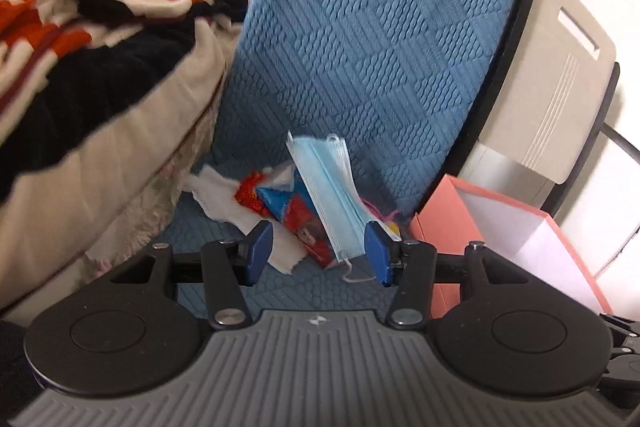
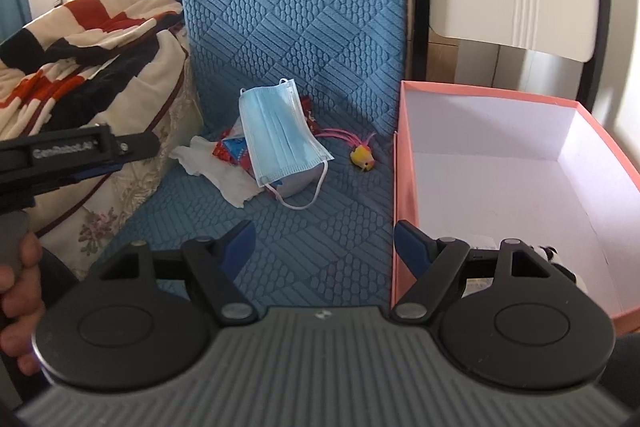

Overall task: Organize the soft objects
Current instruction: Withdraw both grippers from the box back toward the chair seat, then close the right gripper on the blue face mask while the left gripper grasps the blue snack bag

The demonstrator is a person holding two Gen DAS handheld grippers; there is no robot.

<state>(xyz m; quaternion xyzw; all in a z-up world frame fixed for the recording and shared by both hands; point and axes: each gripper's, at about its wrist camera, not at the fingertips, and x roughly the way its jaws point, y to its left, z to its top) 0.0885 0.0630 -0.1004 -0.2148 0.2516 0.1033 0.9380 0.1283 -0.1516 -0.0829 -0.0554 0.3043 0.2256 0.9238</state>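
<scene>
Face mask (image 2: 280,139) lies on the blue quilted cover (image 2: 304,27), draped over a red snack packet (image 2: 232,149) and white tissue (image 2: 224,179), just beside the pink box (image 2: 404,187). Left gripper (image 1: 320,251) spread, jaws bracketing mask and packet, nothing pinched. Right gripper (image 2: 324,247) spread, empty. Risk: closing now likely catches packet or tissue with the mask.

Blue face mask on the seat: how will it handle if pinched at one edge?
The blue face mask is thin pleated fabric, so it will probably droop. Likely very light. Its ear loop trails loose and may snag the red wrapper beneath.
</scene>
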